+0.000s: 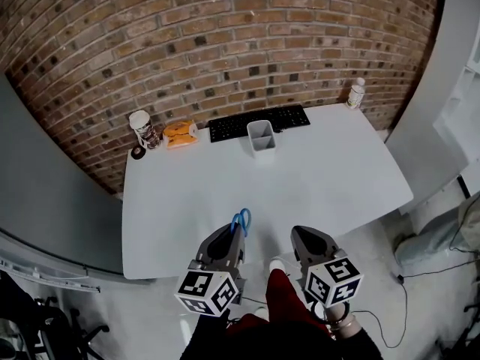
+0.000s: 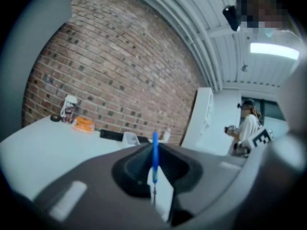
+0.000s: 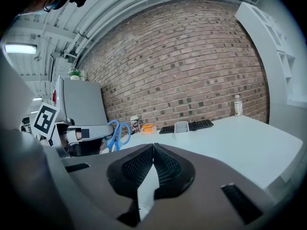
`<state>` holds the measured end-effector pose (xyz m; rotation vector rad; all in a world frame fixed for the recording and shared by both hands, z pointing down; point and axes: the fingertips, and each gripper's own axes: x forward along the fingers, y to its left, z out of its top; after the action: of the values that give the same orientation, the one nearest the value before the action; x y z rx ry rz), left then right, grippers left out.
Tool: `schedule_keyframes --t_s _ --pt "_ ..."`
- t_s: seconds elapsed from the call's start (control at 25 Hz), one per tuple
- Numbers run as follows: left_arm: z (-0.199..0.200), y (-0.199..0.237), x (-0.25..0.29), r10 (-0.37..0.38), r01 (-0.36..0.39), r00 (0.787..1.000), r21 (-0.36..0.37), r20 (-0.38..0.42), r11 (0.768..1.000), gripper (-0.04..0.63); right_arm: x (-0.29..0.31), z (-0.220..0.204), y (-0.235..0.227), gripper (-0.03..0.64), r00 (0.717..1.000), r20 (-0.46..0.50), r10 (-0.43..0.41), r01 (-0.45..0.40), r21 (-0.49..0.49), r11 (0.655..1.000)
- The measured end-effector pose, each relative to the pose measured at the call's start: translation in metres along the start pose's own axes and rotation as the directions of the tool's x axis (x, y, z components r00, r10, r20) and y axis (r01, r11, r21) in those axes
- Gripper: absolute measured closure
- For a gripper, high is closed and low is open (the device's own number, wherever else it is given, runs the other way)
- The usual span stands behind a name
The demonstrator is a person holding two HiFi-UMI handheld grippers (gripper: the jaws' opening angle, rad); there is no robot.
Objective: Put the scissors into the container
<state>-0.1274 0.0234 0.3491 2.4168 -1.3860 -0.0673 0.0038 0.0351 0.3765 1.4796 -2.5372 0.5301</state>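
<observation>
The blue-handled scissors (image 1: 241, 220) are pinched edge-on between the fingers of the left gripper (image 1: 233, 233), over the near edge of the white table (image 1: 322, 178). Their long axis runs along the fingers, handle loops leading. The pale rectangular container (image 1: 260, 136) stands well ahead, slightly right. The right gripper (image 1: 301, 235) has its fingers pressed together, empty.

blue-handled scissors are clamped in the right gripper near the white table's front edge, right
No: the left gripper, not the right gripper, clamps the blue-handled scissors near the white table's front edge; the left gripper view shows it.
</observation>
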Motion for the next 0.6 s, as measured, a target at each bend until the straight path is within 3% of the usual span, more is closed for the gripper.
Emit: schedule_keyframes --t_s 0.6 --pt "0.012 0.040 0.114 0.047 -0.048 0.998 -0.023 -0.036 0.999 0.568 0.087 0.029 -0.081 0.607 0.999 -0.047 0.023 -0.022 0.026 0.999"
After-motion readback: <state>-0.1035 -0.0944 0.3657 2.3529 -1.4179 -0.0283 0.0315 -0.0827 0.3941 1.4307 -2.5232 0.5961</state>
